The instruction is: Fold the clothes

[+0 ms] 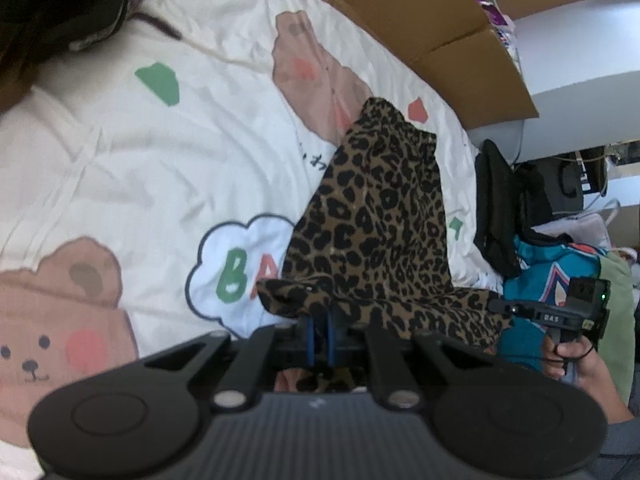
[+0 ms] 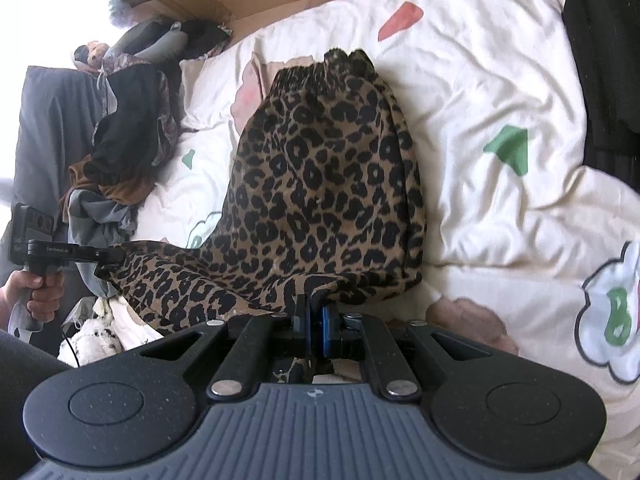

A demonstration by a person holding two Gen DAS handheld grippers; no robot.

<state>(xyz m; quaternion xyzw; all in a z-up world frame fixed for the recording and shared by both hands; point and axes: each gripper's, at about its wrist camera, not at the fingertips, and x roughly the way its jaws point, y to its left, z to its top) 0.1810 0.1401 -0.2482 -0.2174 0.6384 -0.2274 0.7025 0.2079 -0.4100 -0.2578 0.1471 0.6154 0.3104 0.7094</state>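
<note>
A leopard-print garment (image 1: 380, 216) with a gathered elastic waistband lies lengthwise on a white quilt printed with bears. My left gripper (image 1: 320, 320) is shut on one corner of its near hem, the cloth bunched over the blue pads. In the right wrist view the same garment (image 2: 328, 176) stretches away, waistband at the far end. My right gripper (image 2: 316, 312) is shut on the other hem corner. The hem hangs lifted between the two grippers. The right gripper (image 1: 504, 306) shows at the right of the left view, and the left gripper (image 2: 116, 258) at the left of the right view.
The quilt (image 1: 120, 152) covers the bed. Flattened cardboard (image 1: 420, 12) lines the far side. A pile of other clothes (image 2: 120, 148) lies beside the garment, with a black item (image 1: 496, 208) and a teal one (image 1: 540, 264). A person's hand (image 2: 40, 292) grips the left handle.
</note>
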